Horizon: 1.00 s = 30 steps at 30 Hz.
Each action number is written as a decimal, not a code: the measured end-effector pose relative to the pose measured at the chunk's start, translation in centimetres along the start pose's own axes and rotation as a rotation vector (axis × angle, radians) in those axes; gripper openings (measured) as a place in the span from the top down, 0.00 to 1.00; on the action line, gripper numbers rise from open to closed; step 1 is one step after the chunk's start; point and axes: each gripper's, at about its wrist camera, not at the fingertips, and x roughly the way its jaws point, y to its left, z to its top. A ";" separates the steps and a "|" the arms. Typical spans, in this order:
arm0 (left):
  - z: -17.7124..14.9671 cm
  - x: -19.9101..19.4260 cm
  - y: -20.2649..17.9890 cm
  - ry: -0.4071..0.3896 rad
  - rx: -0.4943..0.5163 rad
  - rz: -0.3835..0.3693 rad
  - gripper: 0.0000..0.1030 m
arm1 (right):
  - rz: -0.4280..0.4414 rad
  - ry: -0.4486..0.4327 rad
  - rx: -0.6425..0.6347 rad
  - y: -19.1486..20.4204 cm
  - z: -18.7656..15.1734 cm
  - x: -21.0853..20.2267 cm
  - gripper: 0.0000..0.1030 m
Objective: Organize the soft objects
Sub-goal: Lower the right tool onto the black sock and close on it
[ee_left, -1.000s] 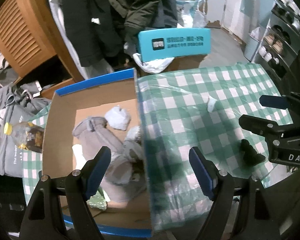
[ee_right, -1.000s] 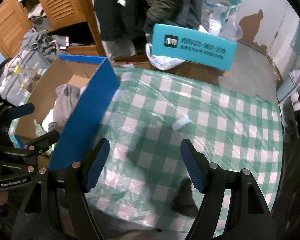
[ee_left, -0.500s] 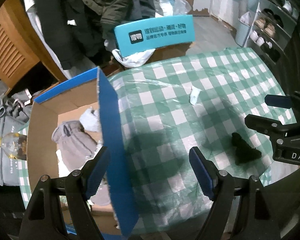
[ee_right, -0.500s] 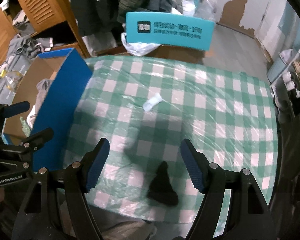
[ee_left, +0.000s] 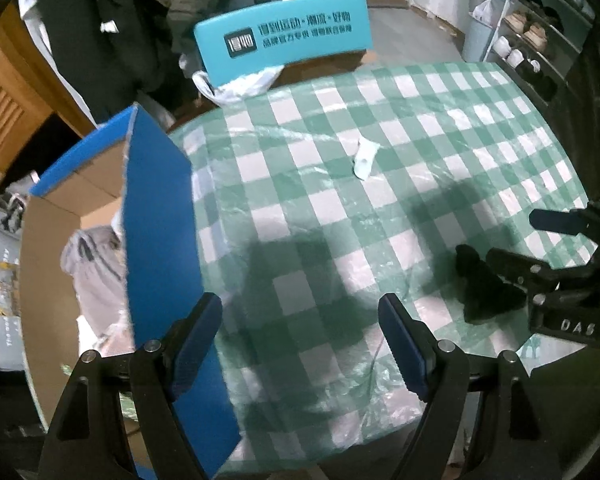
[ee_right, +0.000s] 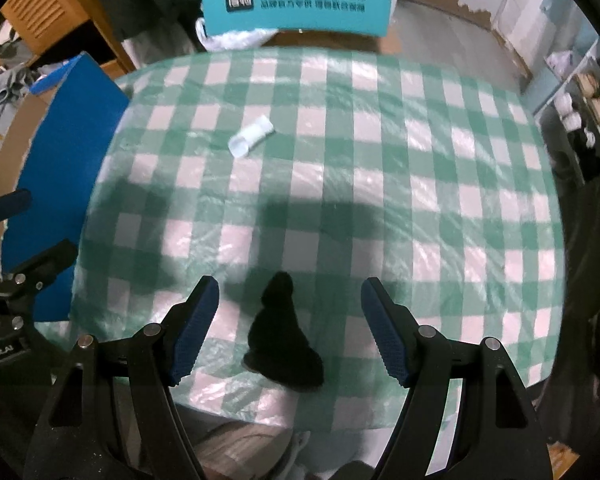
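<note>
Both wrist cameras look steeply down along their fingers at the table (ee_left: 340,168) from close above. The left view sits nearer the blue box (ee_left: 156,216); both share the black sock (ee_right: 280,332) and teal chair back (ee_right: 296,0).

Both grippers share one build: black angular arms, each ending in a blue ribbed pad. On the left gripper (ee_left: 300,336), at the bottom of its own view, silver screws dot the arm joints. The right gripper (ee_right: 290,328) looks the same in its own view. At the right edge of the left view, its black body bears white letters "DAS" (the rest is cut off). At the lower left of the right view, the left one's body reads "Robot.AI" in white.
</note>
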 end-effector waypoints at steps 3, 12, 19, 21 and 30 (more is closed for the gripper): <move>-0.2 0.9 -0.2 0.025 -0.012 -0.016 0.21 | 0.003 0.024 0.003 0.0 -0.6 0.9 0.28; -0.6 3.1 -0.9 0.074 0.003 -0.015 0.21 | -0.008 0.089 -0.007 0.2 -1.6 3.2 0.28; -0.8 4.3 -1.2 0.103 0.011 -0.012 0.21 | -0.015 0.115 -0.016 0.3 -2.1 4.2 0.28; -0.7 4.5 -1.2 0.106 0.009 -0.015 0.21 | -0.017 0.125 -0.017 0.4 -2.2 4.7 0.28; -0.3 5.2 -1.0 0.112 -0.003 -0.030 0.21 | -0.024 0.158 -0.055 1.3 -2.7 6.1 0.43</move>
